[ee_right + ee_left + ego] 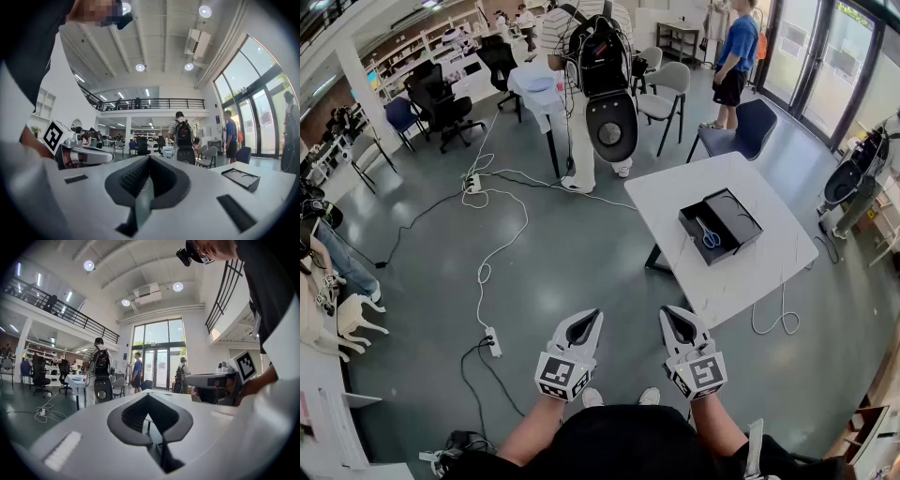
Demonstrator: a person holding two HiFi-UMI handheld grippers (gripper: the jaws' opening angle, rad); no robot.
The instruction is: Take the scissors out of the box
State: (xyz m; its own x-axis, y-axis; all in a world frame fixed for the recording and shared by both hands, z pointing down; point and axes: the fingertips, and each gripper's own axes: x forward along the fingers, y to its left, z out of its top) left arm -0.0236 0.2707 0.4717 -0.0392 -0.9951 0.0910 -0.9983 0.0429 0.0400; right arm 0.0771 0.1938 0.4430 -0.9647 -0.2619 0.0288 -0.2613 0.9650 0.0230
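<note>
In the head view a black box [691, 227] stands open on the white table [750, 272], its lid [737, 216] folded to the right. Blue-handled scissors [710, 235] lie inside the box. My left gripper [589, 322] and right gripper [673, 319] hover side by side over the floor, well short of the table's near corner. Both are shut with nothing between the jaws. The left gripper view looks along the closed left gripper [150, 423] towards the room. The right gripper view shows the closed right gripper [146, 183] and, at the right, the box [241, 178].
White cables and a power strip [492, 340] trail across the grey floor to my left. A person with a black backpack [595, 66] stands beyond the table, another in blue [736, 47] near the doors. A blue chair [750, 127] is behind the table; a cable [778, 319] hangs off its front.
</note>
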